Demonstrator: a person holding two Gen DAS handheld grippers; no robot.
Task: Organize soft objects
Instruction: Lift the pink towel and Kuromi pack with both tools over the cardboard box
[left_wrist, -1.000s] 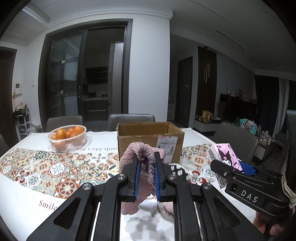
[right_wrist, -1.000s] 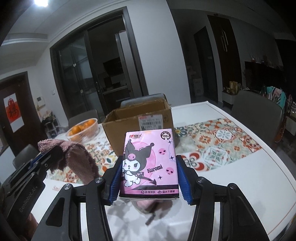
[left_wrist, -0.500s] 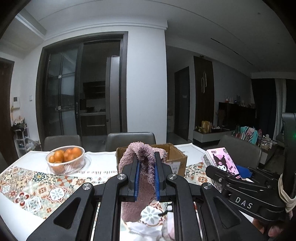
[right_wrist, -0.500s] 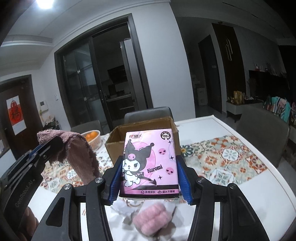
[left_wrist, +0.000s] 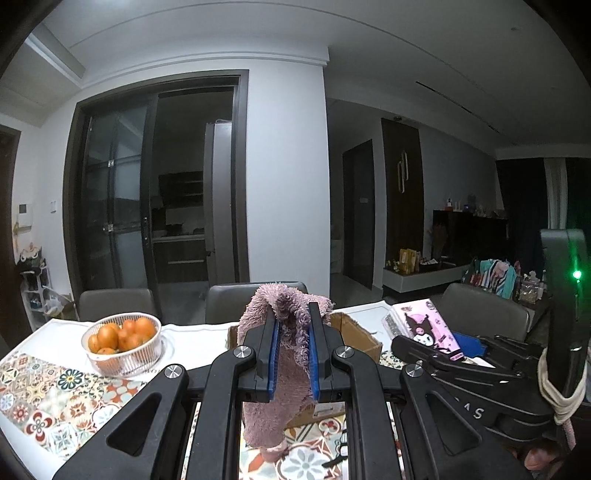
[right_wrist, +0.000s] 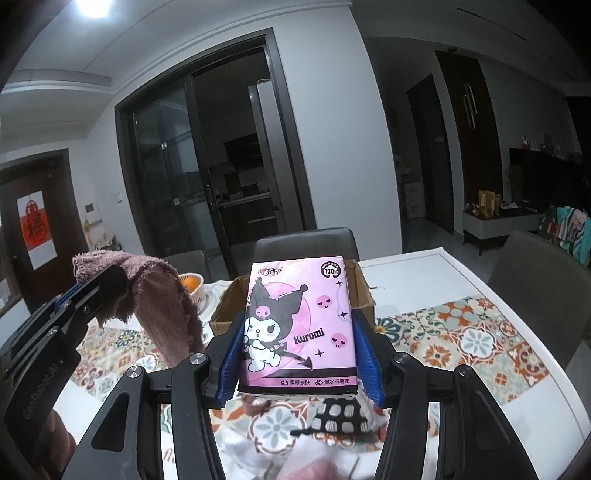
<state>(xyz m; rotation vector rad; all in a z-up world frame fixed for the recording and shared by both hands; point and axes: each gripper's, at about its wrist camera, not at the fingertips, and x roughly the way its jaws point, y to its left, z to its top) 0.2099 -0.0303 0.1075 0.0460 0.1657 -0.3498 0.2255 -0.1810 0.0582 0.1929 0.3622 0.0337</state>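
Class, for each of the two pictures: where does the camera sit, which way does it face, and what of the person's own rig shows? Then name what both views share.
Left wrist: sits behind the left gripper, facing across the table; its fingers clamp the purple towel.
Right wrist: sits behind the right gripper, facing likewise; it clamps the Kuromi tissue pack.
Shared: cardboard box, orange basket, both held items.

White walls, dark sliding glass doors (left_wrist: 155, 206), grey dining chairs (left_wrist: 114, 302), lit ceiling lamp (right_wrist: 90, 6).
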